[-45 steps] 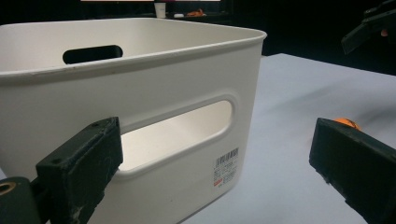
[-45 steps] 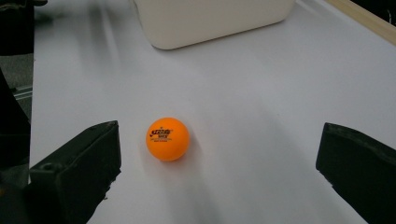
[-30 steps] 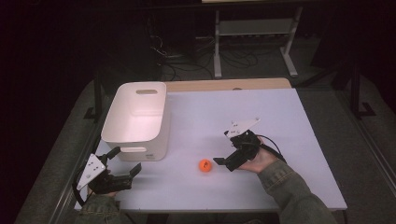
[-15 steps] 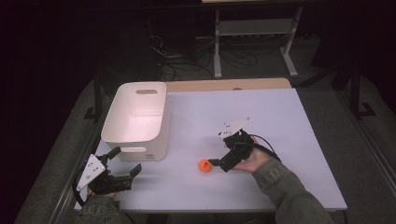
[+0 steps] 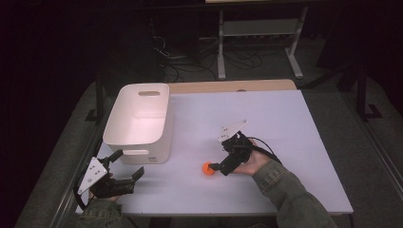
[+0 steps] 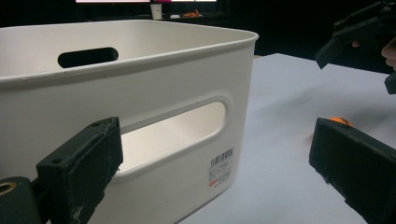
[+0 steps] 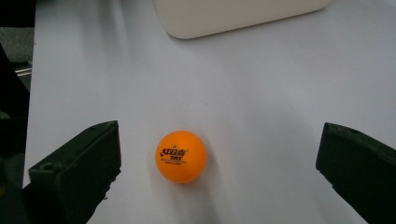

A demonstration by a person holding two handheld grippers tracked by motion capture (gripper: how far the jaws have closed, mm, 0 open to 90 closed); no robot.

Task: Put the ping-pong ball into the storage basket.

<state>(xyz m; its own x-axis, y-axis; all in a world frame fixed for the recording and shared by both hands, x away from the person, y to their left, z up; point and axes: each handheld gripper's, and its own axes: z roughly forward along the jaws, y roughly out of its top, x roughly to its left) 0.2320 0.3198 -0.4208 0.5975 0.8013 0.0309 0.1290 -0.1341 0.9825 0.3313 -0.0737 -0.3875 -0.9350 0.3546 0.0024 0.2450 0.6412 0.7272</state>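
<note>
At the right gripper (image 7: 217, 177): spread wide, pinching nothing. Frames the orange ball (image 7: 180, 156) between the two black jaws, nearer the left one in the right gripper view, with clear table on either side and no contact yet. Seen from the high view, sits low with the tip just beside the ball, well forward on the white table (image 5: 285, 123), to the right of the white bin (image 5: 142, 154) and apart from it.

Compared with a second ago: has slid left and down toward the ball, closing what was a clear gap to almost nothing, while the ball lies in the same place. Reads as the end of the approach, with the grasp itself not yet made. Probably calls next for a small nudge to centre the ball, then a gentle squeeze, since a light round ball may roll off if touched by one jaw first.

At the left gripper (image 5: 126, 164): also wide open and empty, parked at the near left corner, facing the bin's front wall with its slot handle and barcode label. Unmoved over the last second.
</note>
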